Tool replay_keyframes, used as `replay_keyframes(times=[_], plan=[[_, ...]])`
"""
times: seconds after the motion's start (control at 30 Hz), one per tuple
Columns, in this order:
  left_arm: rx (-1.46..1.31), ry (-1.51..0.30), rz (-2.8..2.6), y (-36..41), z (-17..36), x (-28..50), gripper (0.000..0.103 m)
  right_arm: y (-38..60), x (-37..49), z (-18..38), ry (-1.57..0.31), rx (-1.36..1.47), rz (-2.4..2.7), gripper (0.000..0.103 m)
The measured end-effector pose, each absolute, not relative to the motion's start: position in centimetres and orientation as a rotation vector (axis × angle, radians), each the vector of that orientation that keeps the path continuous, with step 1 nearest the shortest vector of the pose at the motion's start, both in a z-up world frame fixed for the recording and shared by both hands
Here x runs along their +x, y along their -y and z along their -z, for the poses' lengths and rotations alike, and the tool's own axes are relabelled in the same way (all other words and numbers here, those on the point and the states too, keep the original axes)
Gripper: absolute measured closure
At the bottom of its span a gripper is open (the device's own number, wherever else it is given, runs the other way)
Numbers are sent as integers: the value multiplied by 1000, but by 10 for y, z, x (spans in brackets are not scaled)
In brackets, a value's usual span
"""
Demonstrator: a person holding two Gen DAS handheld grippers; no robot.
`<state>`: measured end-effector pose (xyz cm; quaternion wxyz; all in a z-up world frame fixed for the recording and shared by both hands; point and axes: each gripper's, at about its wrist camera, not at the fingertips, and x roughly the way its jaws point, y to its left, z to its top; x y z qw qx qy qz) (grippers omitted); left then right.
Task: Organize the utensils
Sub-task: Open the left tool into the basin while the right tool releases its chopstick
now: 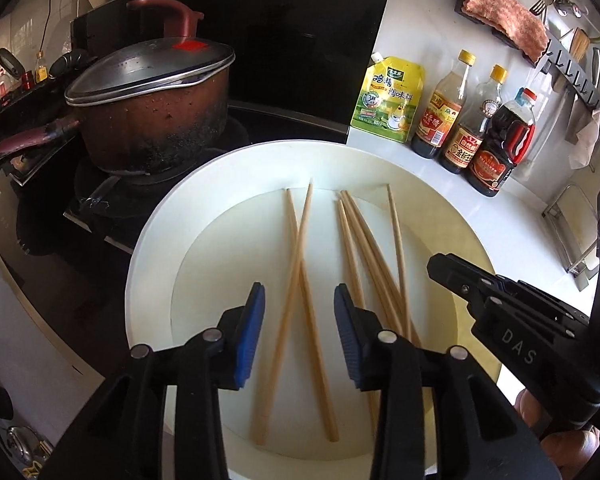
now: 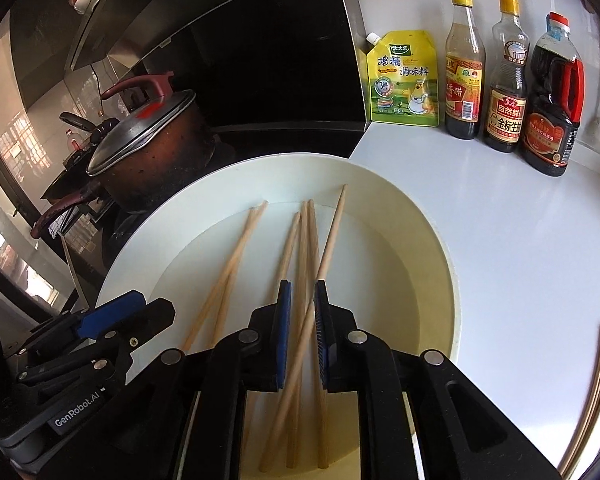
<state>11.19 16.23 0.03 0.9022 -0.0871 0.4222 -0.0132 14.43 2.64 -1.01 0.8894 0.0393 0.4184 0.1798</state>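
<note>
Six chopsticks (image 2: 300, 264) lie in the basin (image 2: 432, 240), long axes running straight ahead of both claws. The right claw (image 2: 300, 284) hangs nearer, narrowly apart astride one stick, ungripped; the left claw (image 1: 299, 292) gapes above the crossed pair (image 1: 300, 264).

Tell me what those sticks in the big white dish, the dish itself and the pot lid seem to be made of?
The chopsticks look like bare wood or bamboo: pale tan, matte, no shine. The dish looks like plastic or glazed ceramic, smooth and cream-white; the pictures don't settle which. The pot lid looks like metal, grey with dull reflections and a rolled rim.
</note>
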Motion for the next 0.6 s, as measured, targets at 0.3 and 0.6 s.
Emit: replay_keyframes(times=[0.3,0.6], plan=[[-163,-863,29,-155,-6,98,57,-12,124,3,-847,99,-357,89],[-147,-853,29,-146,-10,82,52,2,96,-2,-815,91,-328,82]])
